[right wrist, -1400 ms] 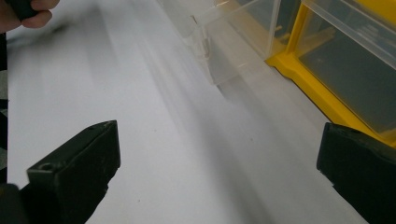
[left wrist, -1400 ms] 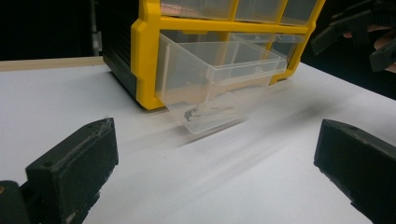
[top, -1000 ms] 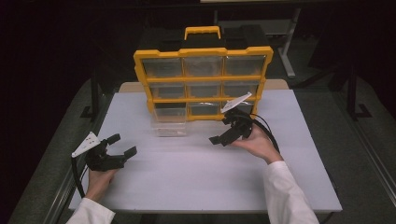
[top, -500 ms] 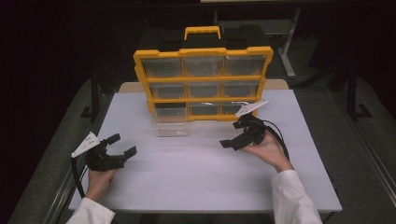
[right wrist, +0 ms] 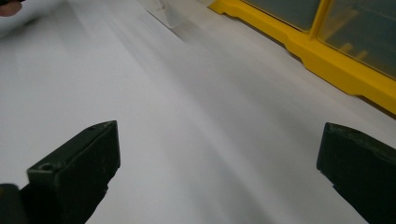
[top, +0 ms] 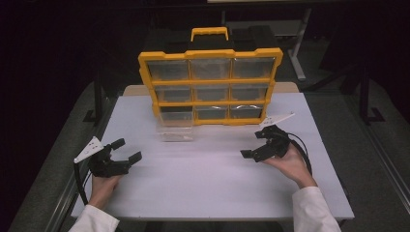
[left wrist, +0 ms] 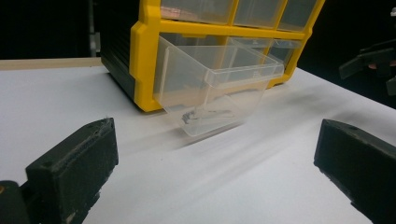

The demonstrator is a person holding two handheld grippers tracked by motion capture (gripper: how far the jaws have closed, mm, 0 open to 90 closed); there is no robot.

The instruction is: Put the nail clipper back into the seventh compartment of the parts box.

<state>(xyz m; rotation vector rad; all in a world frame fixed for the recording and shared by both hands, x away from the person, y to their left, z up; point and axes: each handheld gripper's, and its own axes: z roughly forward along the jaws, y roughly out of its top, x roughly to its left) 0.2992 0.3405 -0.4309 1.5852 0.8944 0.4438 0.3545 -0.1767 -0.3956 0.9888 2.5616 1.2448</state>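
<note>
A yellow organizer [top: 210, 82] with clear drawers stands upright at the back of the white table [top: 212, 188]. Its bottom-left drawer [top: 175, 129] is pulled out and tilts down to the table. In the left gripper view the drawer [left wrist: 219, 88] holds a small metal part [left wrist: 205, 113]. My left gripper [top: 128, 150] rests near the table's left front, open and empty, aimed at the drawer [left wrist: 215, 158]. My right gripper [top: 253, 144] is held low at the right, open and empty, in front of the organizer's yellow base [right wrist: 299, 46].
The organizer has a yellow carry handle [top: 209, 33] on top. A black cable [top: 302, 150] loops from the right gripper. Table edges run close to both hands. Dark floor and metal legs [top: 300, 53] lie behind.
My right gripper has drawn back from the organizer's lower right, toward the person and down to the table. The left gripper has stayed in place.
</note>
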